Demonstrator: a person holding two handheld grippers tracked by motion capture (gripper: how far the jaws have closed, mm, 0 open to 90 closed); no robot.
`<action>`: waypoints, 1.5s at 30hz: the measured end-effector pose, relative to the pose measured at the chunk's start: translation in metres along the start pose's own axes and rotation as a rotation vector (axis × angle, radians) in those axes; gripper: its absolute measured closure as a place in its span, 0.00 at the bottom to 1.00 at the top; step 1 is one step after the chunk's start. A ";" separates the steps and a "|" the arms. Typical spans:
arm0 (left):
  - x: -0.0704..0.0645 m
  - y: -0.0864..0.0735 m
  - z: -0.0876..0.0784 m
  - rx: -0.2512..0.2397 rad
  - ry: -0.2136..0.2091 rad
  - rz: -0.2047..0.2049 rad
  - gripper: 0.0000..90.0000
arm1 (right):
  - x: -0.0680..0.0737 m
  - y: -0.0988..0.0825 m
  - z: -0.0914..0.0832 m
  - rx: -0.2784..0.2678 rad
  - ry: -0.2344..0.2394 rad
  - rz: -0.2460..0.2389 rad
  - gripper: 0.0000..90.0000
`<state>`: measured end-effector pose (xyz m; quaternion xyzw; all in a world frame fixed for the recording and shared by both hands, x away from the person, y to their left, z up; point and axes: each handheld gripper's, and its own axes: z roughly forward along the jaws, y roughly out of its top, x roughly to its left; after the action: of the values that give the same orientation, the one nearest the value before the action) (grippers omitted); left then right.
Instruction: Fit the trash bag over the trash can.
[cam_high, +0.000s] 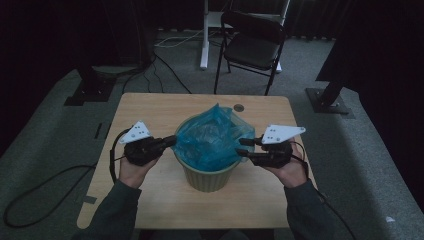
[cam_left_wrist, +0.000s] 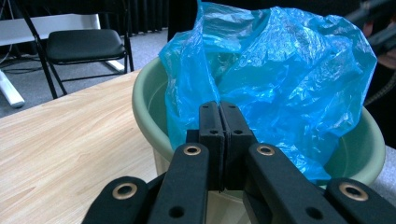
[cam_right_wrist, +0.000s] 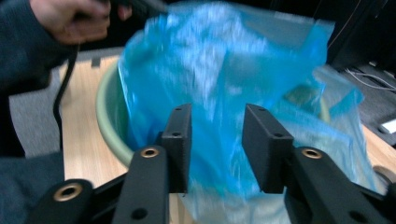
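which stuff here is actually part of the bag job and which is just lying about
In the job:
- blue plastic bag, sitting in the bin
- green bin
- left claw, shut at the bag's edge
- right claw, open beside the bag

Just lying about:
- black folding chair behind the table
- white desk leg
- cables on the carpet

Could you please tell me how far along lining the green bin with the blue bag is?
Done: the crinkled blue plastic bag sits inside the pale green round bin. In hand: the left gripper is shut at the bag's edge; the right gripper is open. Left: folding the bag over the rim.
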<state>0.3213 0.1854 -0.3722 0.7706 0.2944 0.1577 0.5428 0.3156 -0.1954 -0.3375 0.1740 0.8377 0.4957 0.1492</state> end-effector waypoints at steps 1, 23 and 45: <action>0.000 0.000 0.001 -0.001 -0.002 0.001 0.99 | 0.000 0.002 0.000 -0.015 0.007 0.008 0.68; -0.006 0.002 0.002 -0.009 -0.007 0.022 0.98 | -0.013 0.030 0.027 -0.031 -0.030 0.086 0.63; -0.015 -0.022 -0.013 -0.012 0.001 0.008 0.98 | 0.008 -0.006 0.019 0.026 -0.040 0.092 1.00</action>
<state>0.2960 0.1910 -0.3865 0.7686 0.2905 0.1618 0.5465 0.3156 -0.1793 -0.3525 0.2242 0.8320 0.4877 0.1405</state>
